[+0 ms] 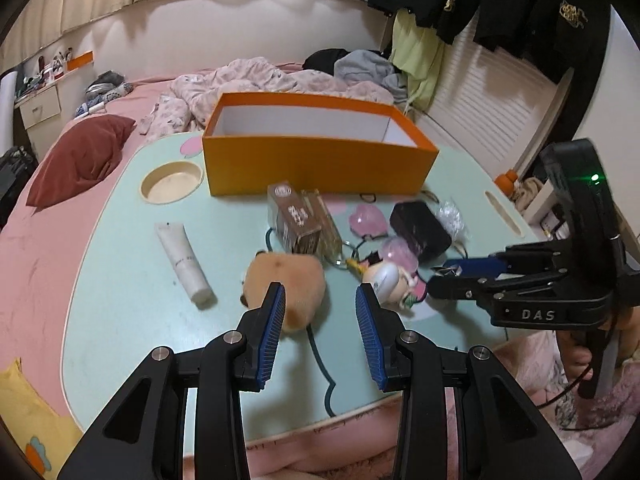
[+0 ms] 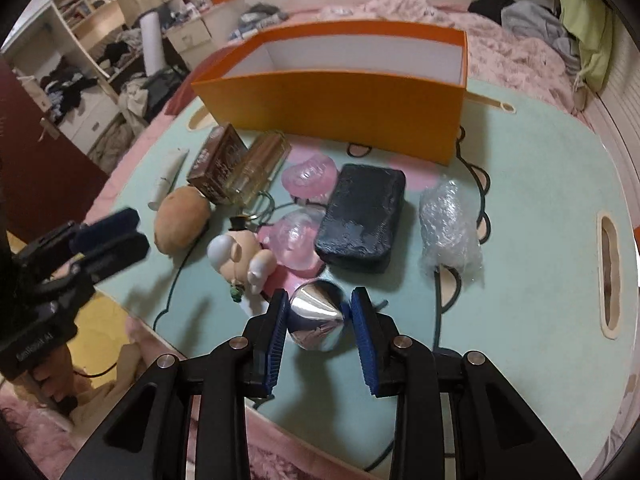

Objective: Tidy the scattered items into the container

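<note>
orange box [image 1: 316, 168], mint green table [image 1: 132, 280], pink blanket [image 1: 256, 80], blue fingers [image 2: 276, 336]

A bedroom in someone's home, and a lived-in one. There's the bed [image 1: 48, 216] under a pink sheet, a dark red pillow [image 1: 84, 156] lying on it, a crumpled floral quilt [image 1: 256, 84] bunched up behind, and loose clothes [image 1: 360, 64] heaped at the far edge. Dark jackets [image 1: 520, 8] hang up at the right by a white slatted door [image 1: 492, 112]. Over in the right wrist view, open white shelves [image 2: 84, 48] stuffed with clothing stand beside a dark red door [image 2: 36, 168]. A small cream bedside cabinet [image 1: 40, 108] carries bottles and clutter. Sitting right on the bed is a mint-green lap table [image 1: 132, 280] with cartoon prints.
</note>
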### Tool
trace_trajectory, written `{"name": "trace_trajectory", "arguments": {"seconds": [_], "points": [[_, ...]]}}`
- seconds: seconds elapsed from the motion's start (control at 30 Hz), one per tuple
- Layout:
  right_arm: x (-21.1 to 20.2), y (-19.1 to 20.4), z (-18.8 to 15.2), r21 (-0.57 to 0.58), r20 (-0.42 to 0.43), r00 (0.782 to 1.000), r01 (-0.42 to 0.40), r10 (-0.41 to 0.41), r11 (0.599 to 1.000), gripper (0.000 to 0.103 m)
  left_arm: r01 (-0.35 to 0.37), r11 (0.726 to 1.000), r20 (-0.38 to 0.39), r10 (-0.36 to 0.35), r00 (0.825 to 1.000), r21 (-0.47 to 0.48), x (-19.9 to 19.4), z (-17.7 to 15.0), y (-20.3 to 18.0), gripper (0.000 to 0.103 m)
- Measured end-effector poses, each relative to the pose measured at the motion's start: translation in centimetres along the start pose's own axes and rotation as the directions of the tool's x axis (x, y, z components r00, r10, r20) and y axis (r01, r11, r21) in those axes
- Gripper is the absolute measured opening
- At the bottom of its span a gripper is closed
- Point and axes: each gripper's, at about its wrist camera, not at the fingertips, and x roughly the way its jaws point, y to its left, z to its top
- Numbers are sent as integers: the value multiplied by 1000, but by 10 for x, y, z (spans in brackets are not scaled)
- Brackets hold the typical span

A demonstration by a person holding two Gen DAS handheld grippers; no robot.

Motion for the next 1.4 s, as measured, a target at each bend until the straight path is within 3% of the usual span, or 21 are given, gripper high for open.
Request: {"name": "trace_trajectory", "arguments": {"seconds": [0.07,0.17,0.27,0.47,0.6,0.7,0.83,0.93,1.4], "points": [[-5,0,-6,28,52,999,0,-1,1000,68,-9,999,-16,10,1000,42,1,-5,-4,38],[-13,4,-20,48,132,991,-6,0,999,70,-28,995,-16,29,999,91,1,-14,-11,38],[-23,15,-37,31,208,978,31,-36,999,72,8,997,-26,-6,1000,77,0,-20,-10,38],[-21,40,-68,-32,287,932,238,-219,971,79,7,999,-27,-6,1000,37,1,-26,-4,38],[-9,32,-73,-15,258,936,251,-239,968,82,-56,998,-42,57,997,30,14,-29,1,38],[-8,26,-71,10,265,929,264,-257,965,86,-57,998,-41,58,998,17,20,-32,5,40],[-6,20,-71,48,269,918,288,-291,956,100,-142,989,14,142,990,32,20,-39,3,71],[-5,20,-69,49,265,918,294,-296,955,100,-167,986,65,165,984,20,21,-45,2,80],[-2,19,-68,48,272,916,295,-296,954,103,-176,984,117,173,978,19,25,-51,3,85]]}}
